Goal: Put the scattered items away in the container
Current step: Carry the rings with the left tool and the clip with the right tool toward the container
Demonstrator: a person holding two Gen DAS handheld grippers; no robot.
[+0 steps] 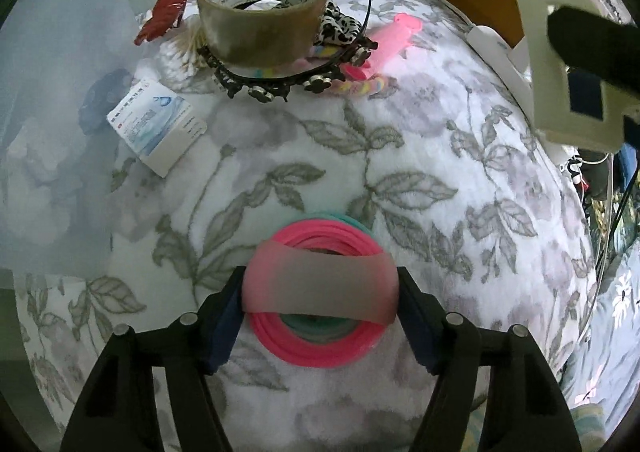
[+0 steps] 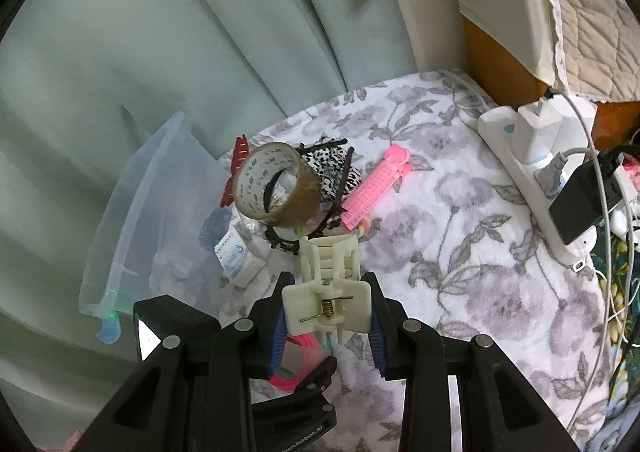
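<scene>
Scattered items heaped at far edge of floral blanket: packing tape roll on top, red hair claw clip to its left, pink hair roller to its right, black beaded headband underneath, small blue-and-white box in front. Clear plastic container just left of heap, against green curtain. Left claw low over blanket, blue pads either side of pink ring bundle with frosted band; contact at both pads, bundle resting on blanket. Right claw partly closed, clamped on cream spring clip, raised above blanket. White power strip at right.
</scene>
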